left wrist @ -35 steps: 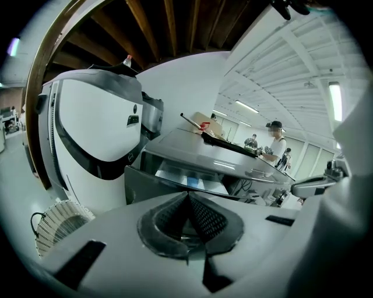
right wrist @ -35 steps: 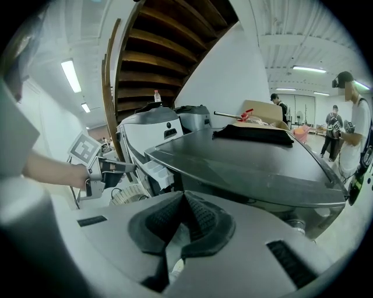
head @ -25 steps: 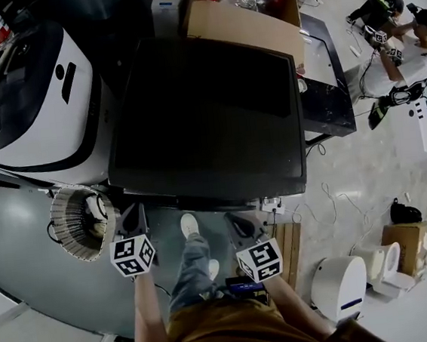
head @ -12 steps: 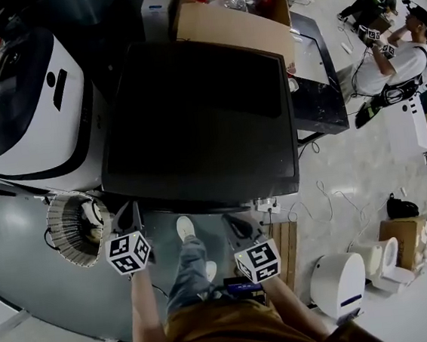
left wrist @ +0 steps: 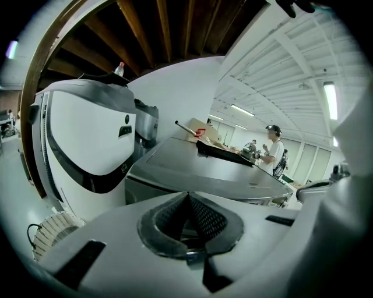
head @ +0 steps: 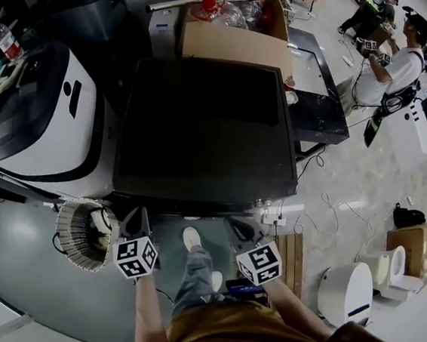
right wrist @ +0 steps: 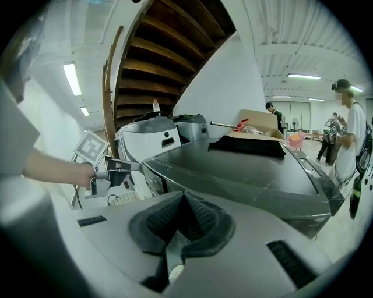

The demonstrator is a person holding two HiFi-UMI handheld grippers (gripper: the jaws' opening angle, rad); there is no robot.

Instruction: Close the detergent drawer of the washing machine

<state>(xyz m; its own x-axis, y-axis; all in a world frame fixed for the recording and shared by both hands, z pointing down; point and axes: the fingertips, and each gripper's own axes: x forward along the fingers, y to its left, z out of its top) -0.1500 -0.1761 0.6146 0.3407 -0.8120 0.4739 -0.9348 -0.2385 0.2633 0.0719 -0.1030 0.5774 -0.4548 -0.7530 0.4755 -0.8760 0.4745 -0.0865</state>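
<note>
Left tongs (head: 135, 215) and right tongs (head: 238, 226), both clenched on nothing, hang near the front edge of the washer (head: 201, 130).

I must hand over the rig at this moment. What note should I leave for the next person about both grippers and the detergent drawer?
Left gripper: shut, empty, near the front left corner of the washing machine; whether it touches is unclear.
Right gripper: shut, empty, held before the machine's front, further right.
Washing machine: dark top, straight ahead of both grippers; its front face hardly shows.
Detergent drawer: not made out in any view, so open or closed cannot be told.
Done: nothing that shows.
Left: find the drawer on the front, probably push it in with a shut gripper, then check that it sits flush.
</note>
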